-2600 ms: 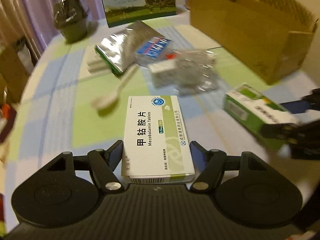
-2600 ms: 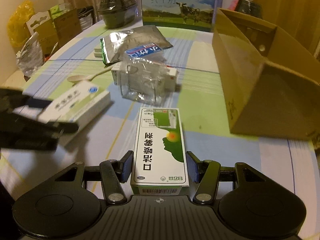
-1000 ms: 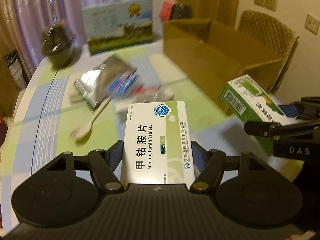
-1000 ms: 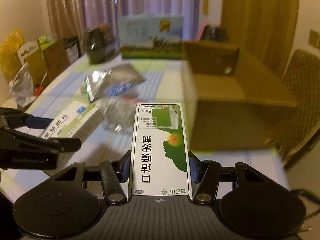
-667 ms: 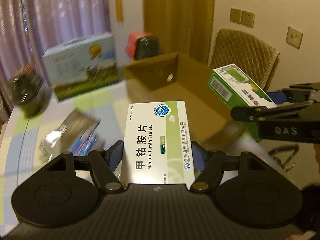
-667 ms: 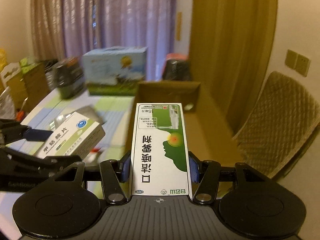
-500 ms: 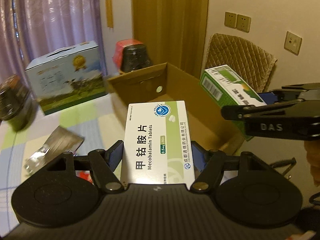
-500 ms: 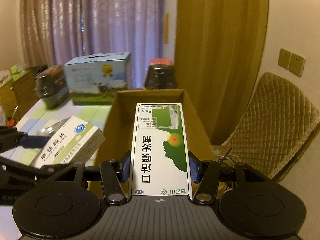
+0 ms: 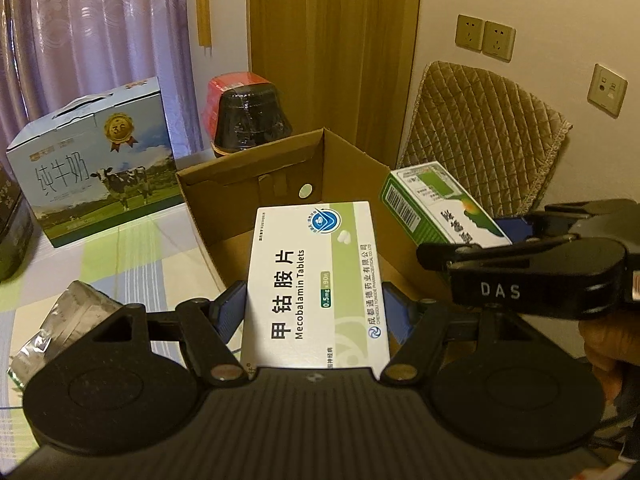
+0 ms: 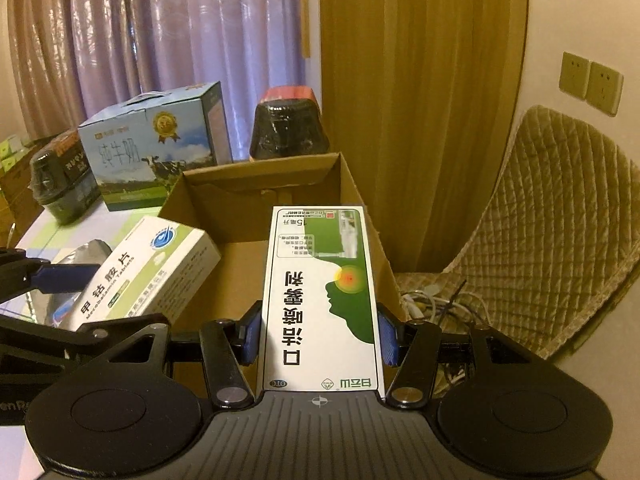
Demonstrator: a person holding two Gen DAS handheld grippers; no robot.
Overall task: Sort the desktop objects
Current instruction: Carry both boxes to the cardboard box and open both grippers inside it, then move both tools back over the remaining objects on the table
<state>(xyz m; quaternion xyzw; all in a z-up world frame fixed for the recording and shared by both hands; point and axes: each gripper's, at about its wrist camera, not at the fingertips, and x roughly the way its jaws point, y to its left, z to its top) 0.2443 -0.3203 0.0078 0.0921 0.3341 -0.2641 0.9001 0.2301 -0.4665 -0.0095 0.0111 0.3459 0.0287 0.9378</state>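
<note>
While the left tongs (image 9: pixel 316 312) grip a white tablet box (image 9: pixel 316 284) at the centre of the frame, the right tongs (image 10: pixel 320 332) clamp a green spray box (image 10: pixel 322 296). Both boxes hang over the open cardboard box (image 10: pixel 360 204) on the worktop (image 9: pixel 132 256), with a milk carton (image 9: pixel 92 160) at upper left.

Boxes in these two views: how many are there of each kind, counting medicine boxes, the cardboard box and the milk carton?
Medicine boxes: 2, the Mecobalamin box in the left claw and the green spray box in the right claw
Open cardboard box: 1
Milk carton: 1
Total: 4
</note>
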